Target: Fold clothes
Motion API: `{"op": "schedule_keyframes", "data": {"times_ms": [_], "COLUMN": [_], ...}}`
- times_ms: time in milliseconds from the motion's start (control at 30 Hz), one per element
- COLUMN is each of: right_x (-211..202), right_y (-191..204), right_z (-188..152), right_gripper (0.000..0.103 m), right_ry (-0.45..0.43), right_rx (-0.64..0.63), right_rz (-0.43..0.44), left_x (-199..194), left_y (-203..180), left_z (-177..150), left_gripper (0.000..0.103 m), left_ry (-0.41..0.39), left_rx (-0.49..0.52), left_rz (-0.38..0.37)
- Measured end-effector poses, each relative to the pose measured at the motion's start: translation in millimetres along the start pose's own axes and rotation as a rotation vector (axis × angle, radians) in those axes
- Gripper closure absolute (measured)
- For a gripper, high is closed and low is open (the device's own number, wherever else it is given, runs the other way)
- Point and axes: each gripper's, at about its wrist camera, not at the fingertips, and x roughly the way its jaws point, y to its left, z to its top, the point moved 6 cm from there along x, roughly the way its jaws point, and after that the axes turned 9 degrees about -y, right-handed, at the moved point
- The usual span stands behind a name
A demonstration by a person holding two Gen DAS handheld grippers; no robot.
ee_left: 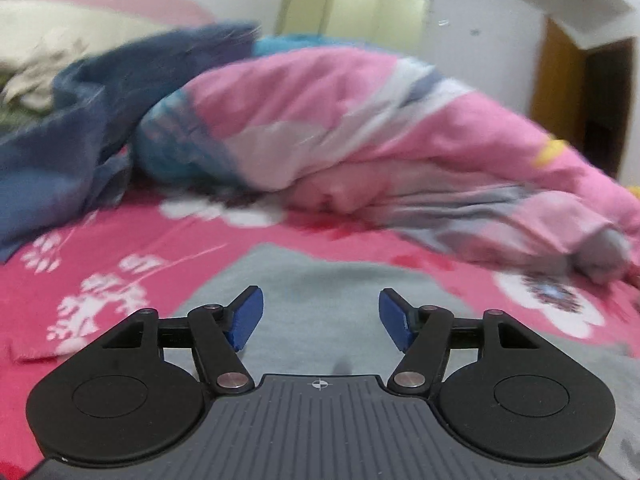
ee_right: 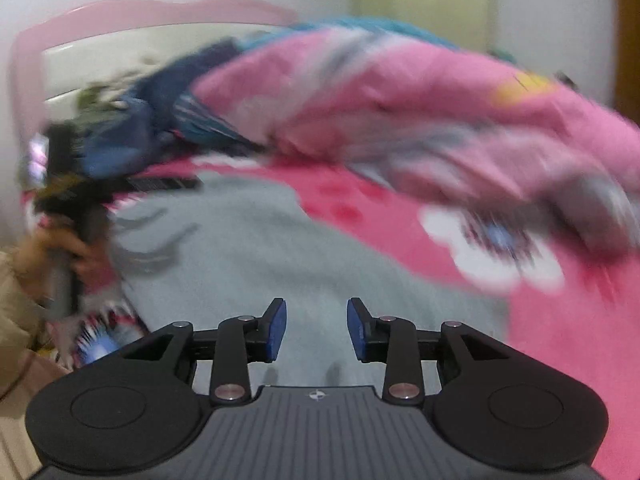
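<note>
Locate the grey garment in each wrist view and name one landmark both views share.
Left wrist: the grey garment lies lower centre on the pink floral bedsheet, behind the open left gripper.
Right wrist: it fills centre and centre-left, behind the open right gripper.
Shared landmark: the bunched pink quilt, beyond the garment in both.

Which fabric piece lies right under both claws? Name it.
The flat grey garment, spread on the red floral sheet; the pink quilt and blue cloth are heaped farther back.

Bed: grey garment, pink quilt, blue cloth.
</note>
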Motion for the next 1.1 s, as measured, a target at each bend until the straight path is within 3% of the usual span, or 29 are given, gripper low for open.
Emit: {"op": "schedule_keyframes", "data": {"times_ms": [100,233,300,367,433,667,733,900,967,1100], "right_x": [42.0,83.2,103.6,123.9,114.3,55.0,58.0,97.3,116.1,116.1], "right_y": [19.4,6.8,0.5,-5.7,-17.1,-40.9,-36.9,-6.9,1.8,-5.4], "right_z": [26.5,0.6,-12.3,-25.2,-34.8,-40.4,-23.4,19.0,20.3,-13.8], "right_gripper": [0.067,0.069,0.069,0.071,0.072,0.071,0.071,0.071,0.071,0.071], "right_ry": [0.014,0.112,0.161,0.210,0.218,0.320,0.315,0.212,0.214,0.270], "right_rx": [-0.046,-0.022,-0.010,0.002,0.049,0.005,-0.013,-0.042,-0.033,0.040], "right_rz": [0.086,0.069,0.060,0.051,0.050,-0.033,-0.046,0.048,0.073,0.072], "left_x": [9.8,14.7,24.1,31.2,29.9,24.1,21.9,19.2,21.2,21.1], "left_y": [23.9,48.7,60.9,75.4,83.2,80.9,80.1,75.4,77.4,83.3], "left_z": [0.5,0.7,-5.6,-12.6,-12.0,-11.0,-9.4,-5.3,-6.0,-4.5], "left_gripper": [0.041,0.041,0.041,0.040,0.041,0.042,0.043,0.042,0.042,0.042], "left_ry": [0.012,0.012,0.066,0.123,0.129,0.128,0.122,0.097,0.105,0.114], "left_rx": [-0.084,-0.120,-0.122,-0.206,-0.268,-0.253,-0.245,-0.177,-0.171,-0.217], "left_rz": [0.042,0.107,0.166,0.167,0.157,0.181,0.189,0.205,0.215,0.214]}}
